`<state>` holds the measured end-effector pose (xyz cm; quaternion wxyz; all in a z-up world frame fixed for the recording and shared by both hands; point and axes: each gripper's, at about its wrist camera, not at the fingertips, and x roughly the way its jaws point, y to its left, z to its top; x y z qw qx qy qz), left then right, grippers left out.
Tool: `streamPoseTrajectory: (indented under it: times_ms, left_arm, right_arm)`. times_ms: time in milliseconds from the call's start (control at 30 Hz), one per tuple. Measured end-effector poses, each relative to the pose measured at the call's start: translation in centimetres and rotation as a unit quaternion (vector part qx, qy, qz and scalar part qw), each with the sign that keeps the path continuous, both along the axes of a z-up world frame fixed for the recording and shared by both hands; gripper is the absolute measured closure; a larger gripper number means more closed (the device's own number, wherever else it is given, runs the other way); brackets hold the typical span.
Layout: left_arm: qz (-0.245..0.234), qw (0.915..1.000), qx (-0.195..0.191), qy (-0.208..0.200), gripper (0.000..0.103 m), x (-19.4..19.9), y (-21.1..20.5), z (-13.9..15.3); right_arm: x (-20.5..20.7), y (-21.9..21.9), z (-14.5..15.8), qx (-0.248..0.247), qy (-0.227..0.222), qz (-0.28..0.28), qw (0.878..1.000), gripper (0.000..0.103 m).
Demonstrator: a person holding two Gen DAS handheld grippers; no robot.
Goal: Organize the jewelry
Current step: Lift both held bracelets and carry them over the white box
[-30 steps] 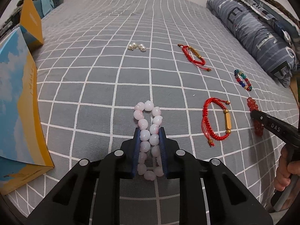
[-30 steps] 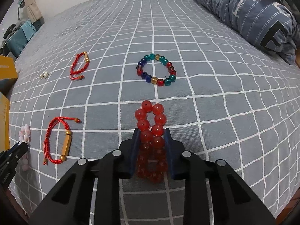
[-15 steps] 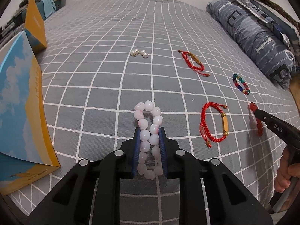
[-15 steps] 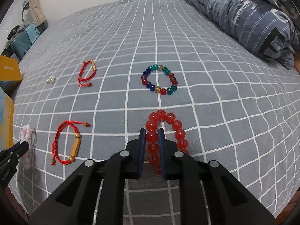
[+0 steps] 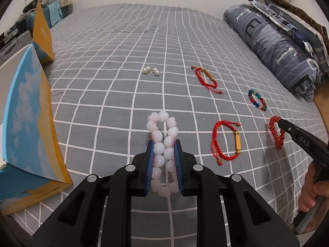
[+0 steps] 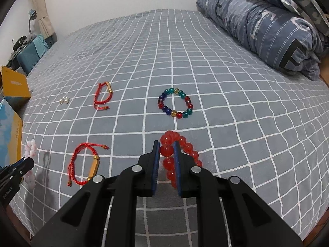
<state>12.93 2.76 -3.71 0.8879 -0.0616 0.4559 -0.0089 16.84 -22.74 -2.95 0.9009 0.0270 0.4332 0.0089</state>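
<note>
My left gripper (image 5: 163, 144) is shut on a pink bead bracelet (image 5: 162, 127), squeezed flat between the blue pads and lifted off the bed. My right gripper (image 6: 167, 146) is shut on one side of a red bead bracelet (image 6: 185, 148), which hangs to the right of the fingers; it also shows in the left wrist view (image 5: 276, 135). On the grey checked bedspread lie a red cord bracelet with a gold bar (image 6: 86, 162), a second red cord bracelet (image 6: 102, 96), a multicolour bead bracelet (image 6: 175, 103) and small pearl earrings (image 6: 64, 100).
A blue and yellow box (image 5: 26, 127) stands at the left, with a yellow box lid (image 5: 42, 35) behind it. A folded blue-grey quilt (image 6: 267, 24) lies along the right side. The bed's front edge is just below both grippers.
Both grippers have risen, lifting their bracelets. The right gripper's hold went from squeezing the whole red bracelet to pinching only its left side.
</note>
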Motion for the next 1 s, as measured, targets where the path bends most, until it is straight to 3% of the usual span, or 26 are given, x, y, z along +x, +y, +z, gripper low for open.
streamPoseTrajectory:
  times_ms: [467, 1000]
  left_arm:
    - [0.017, 0.9985, 0.028, -0.044, 0.084, -0.6, 0.1, 2.4]
    - [0.022, 0.9985, 0.033, -0.038, 0.084, -0.3, 0.9, 4.1]
  right_arm:
    - [-1.1, 1.2, 1.8, 0.002, -0.047, 0.022, 0.999, 0.09]
    - [-1.3, 3.1, 4.1, 0.004, -0.061, 0.041, 0.997, 0.09]
